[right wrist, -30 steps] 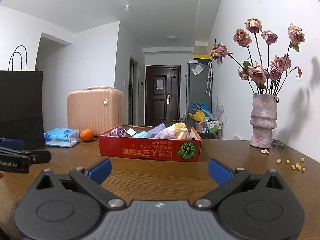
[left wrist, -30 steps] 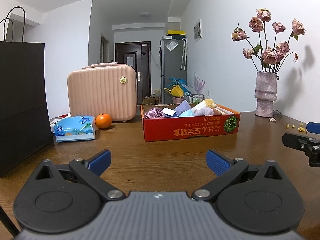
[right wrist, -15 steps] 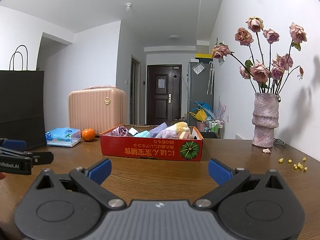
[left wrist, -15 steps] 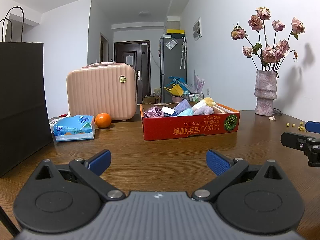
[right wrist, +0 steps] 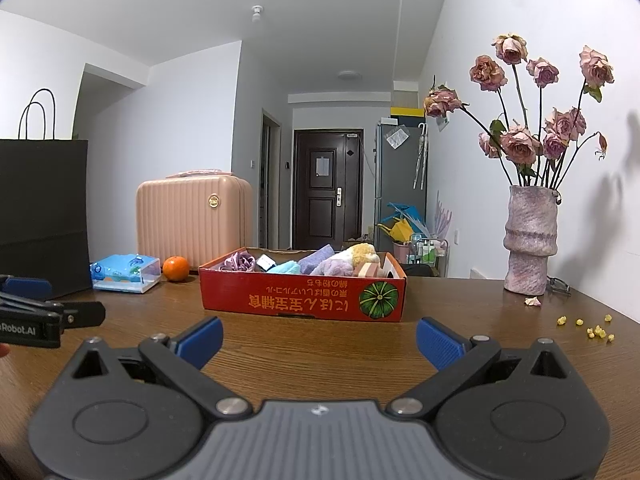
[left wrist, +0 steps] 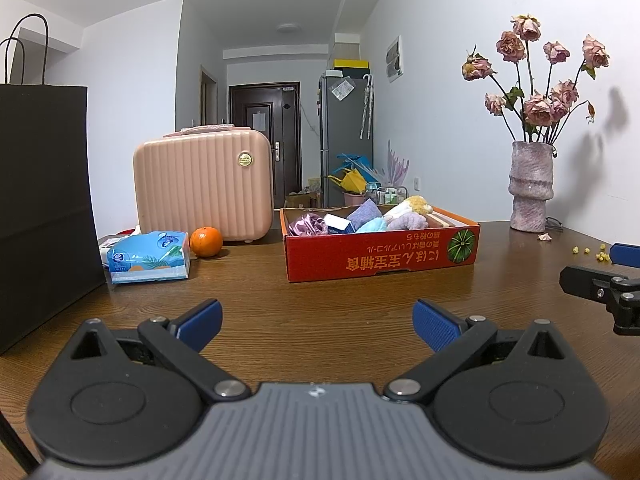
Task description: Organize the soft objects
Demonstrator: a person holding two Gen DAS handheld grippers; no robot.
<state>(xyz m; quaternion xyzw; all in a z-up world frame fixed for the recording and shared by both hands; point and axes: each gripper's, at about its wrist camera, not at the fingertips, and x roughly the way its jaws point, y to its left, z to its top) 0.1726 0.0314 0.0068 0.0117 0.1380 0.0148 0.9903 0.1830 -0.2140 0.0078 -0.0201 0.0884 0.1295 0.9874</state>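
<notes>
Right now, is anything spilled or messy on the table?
Yes. Small yellow crumbs lie scattered on the table near its right edge, and a fallen petal sits at the foot of the vase of wilted roses. The red box sits tidy.

White walls (left wrist: 132,92), dark door (left wrist: 262,136)

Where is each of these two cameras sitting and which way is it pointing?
Left wrist: sits on the left gripper, low over the wooden table, facing the red box and the hallway behind it; its own open blue fingers show, with the right gripper at the right edge.
Right wrist: sits on the right gripper, facing the same way; its own open fingers show, with the left gripper at the left edge.
Shared: red box, pink suitcase, orange, vase.
</notes>
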